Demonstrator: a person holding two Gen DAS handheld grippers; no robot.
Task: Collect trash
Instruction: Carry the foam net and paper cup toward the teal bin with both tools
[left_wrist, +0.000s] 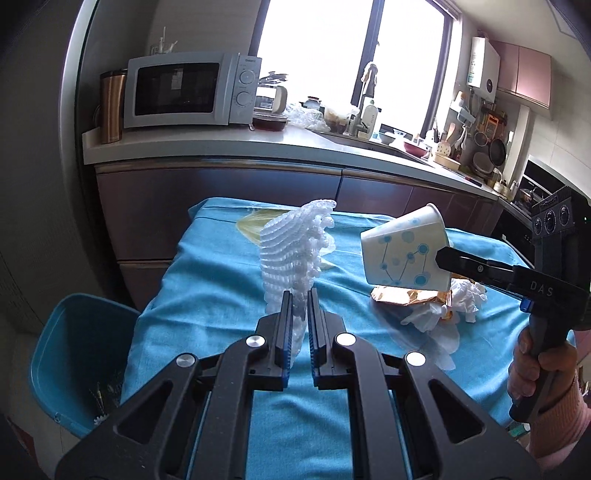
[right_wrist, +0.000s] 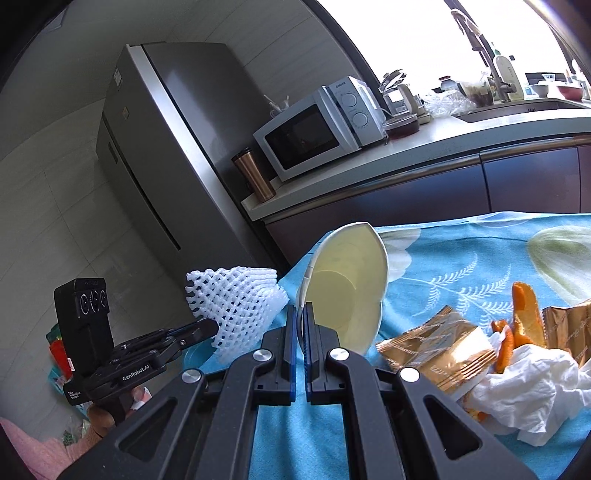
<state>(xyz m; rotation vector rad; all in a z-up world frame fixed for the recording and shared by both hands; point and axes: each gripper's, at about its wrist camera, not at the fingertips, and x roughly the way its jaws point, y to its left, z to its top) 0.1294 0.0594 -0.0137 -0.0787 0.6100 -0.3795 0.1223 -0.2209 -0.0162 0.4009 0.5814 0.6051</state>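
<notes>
Left tongs (left_wrist: 299, 295) pinch white foam fruit net (left_wrist: 295, 247), lifted above tabletop (left_wrist: 207, 280). Right tongs (right_wrist: 301, 314) clamp paper cup (right_wrist: 347, 291) by rim. Carry both over blue bin (left_wrist: 74, 354) at left; keep grips firm, release only above bin mouth. Wrappers (right_wrist: 436, 354), tissue (right_wrist: 528, 391) remain.

Not much readable text here tbh. The right claw (left_wrist: 441, 258), seen from the left wrist camera, has "DAS" in pale letters on its black body. Over in the right wrist view, the left claw (right_wrist: 212, 326) says "GenRobot.AI" in white on its black top, and there's a small white label on the near left side that looks like "Data Acquisition System", though it's tiny. The microwave (left_wrist: 192, 94) on the far desk (left_wrist: 221, 147) has a brand name above its dials, starts with "Galan", rest too small to read.
</notes>
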